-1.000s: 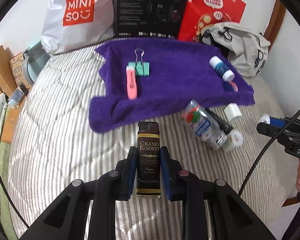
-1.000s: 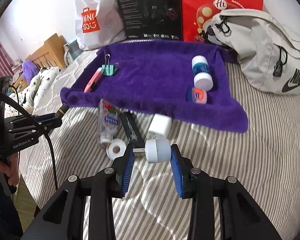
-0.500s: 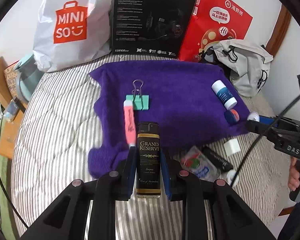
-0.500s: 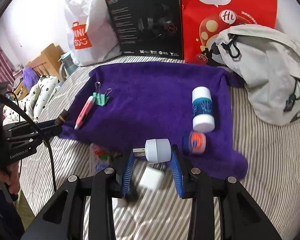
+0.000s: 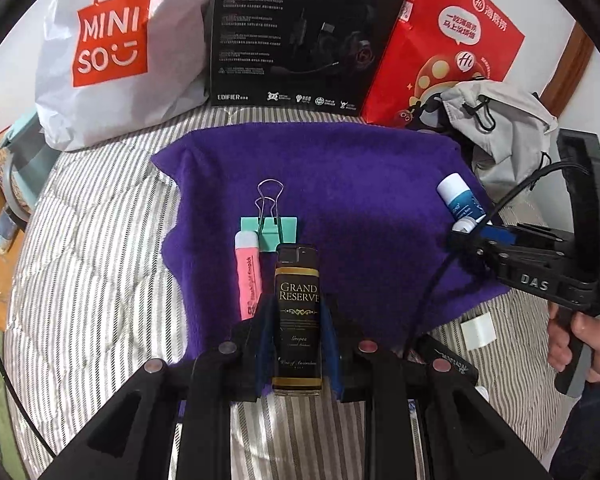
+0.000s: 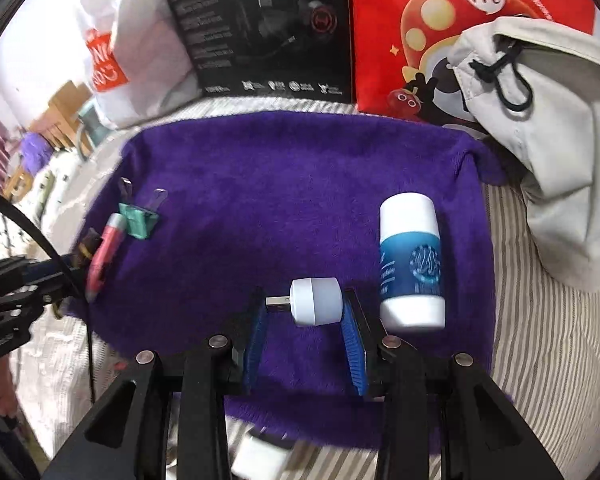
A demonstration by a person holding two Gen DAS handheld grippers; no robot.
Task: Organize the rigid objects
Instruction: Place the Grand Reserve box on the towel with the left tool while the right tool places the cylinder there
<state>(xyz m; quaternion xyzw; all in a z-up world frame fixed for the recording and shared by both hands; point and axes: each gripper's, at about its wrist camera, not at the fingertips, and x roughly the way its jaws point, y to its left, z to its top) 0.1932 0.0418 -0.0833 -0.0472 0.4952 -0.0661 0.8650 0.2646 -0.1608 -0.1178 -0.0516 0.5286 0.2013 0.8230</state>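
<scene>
Left gripper [image 5: 296, 316] pinches the lighter [image 5: 298, 320] by its flat sides over the towel's [image 5: 360, 168] near edge; hard, light, slick. Right gripper [image 6: 306, 320] clamps the USB lamp [image 6: 316, 301] end-to-end; light, liable to slip.

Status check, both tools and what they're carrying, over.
Left tool shut on black lighter, over purple towel. Right tool shut on white USB plug, beside blue-white bottle. Pink highlighter and binder clip just ahead of lighter.
</scene>
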